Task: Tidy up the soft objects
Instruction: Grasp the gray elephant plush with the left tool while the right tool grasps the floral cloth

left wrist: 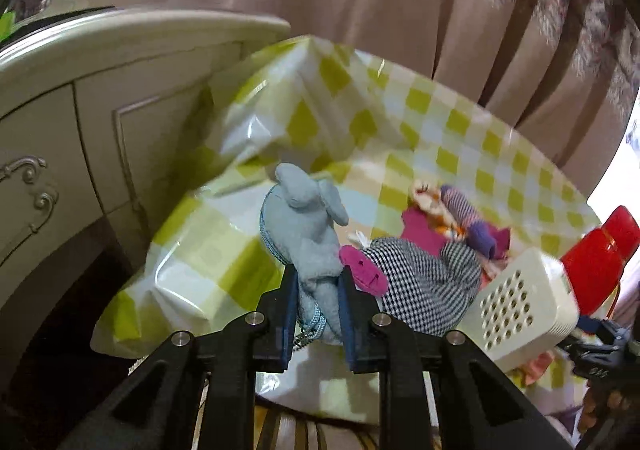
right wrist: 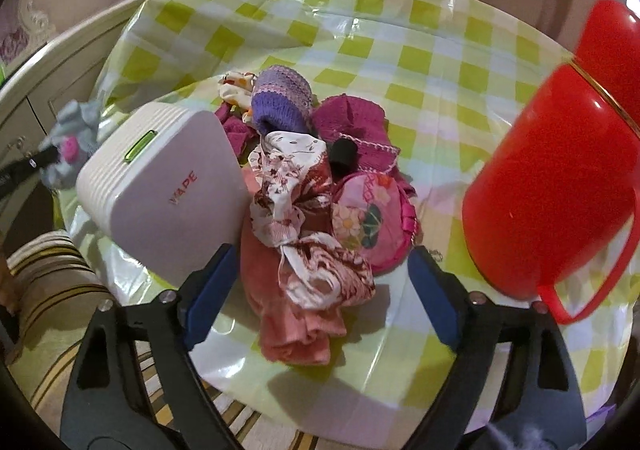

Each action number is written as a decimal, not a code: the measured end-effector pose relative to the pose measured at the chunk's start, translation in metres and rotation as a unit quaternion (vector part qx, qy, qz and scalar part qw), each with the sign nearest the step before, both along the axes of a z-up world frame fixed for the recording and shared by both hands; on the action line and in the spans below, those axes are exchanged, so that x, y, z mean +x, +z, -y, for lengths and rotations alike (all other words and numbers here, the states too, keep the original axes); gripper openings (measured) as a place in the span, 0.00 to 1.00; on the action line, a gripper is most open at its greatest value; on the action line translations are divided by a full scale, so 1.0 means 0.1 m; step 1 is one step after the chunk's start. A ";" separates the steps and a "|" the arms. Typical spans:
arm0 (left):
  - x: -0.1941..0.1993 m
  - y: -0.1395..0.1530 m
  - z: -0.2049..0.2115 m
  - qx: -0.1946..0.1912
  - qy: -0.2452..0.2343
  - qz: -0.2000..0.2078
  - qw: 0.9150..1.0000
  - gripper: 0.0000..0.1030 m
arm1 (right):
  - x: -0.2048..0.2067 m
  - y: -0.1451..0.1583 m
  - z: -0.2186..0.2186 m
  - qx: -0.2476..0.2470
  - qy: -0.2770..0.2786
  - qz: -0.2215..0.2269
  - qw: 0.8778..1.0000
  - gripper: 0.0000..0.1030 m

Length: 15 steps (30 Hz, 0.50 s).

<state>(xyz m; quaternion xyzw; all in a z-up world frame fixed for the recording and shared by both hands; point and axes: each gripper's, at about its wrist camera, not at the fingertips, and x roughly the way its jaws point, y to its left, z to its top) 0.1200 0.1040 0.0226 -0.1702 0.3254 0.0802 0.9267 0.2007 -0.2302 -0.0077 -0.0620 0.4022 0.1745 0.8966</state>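
Note:
My left gripper (left wrist: 318,290) is shut on a grey plush toy (left wrist: 308,226) with a blue chain, held above the table. Beside it lies a black-and-white checked plush (left wrist: 424,282) with a magenta ear. In the right wrist view the same grey plush toy (right wrist: 76,129) shows at the far left. My right gripper (right wrist: 324,262) stands open over a pile of soft things: a white-and-maroon floral cloth (right wrist: 304,209), a salmon cloth (right wrist: 288,326), a pink flowered pouch (right wrist: 368,217), a purple knit sock (right wrist: 280,101) and a magenta cloth (right wrist: 352,117). The pads touch none of them.
A green-and-white checked plastic cover (right wrist: 440,61) lies over the round table. A white box (right wrist: 168,185) stands left of the pile, a red jug (right wrist: 552,177) to its right. A cream cabinet (left wrist: 80,109) is at the left, curtains (left wrist: 400,9) behind, a striped cushion (right wrist: 52,290) below.

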 end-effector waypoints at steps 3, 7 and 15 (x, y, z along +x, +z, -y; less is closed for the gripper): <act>-0.04 0.04 -0.02 -0.005 0.005 0.021 1.000 0.19 | 0.06 -0.02 -0.07 -0.017 0.007 0.003 1.000 0.79; -0.10 0.11 -0.07 -0.013 0.015 0.053 0.998 0.19 | 0.13 -0.07 -0.17 -0.031 0.017 0.003 0.999 0.67; -0.13 0.12 -0.09 -0.017 0.016 0.060 0.998 0.19 | 0.22 -0.17 -0.31 -0.039 0.040 -0.008 0.998 0.36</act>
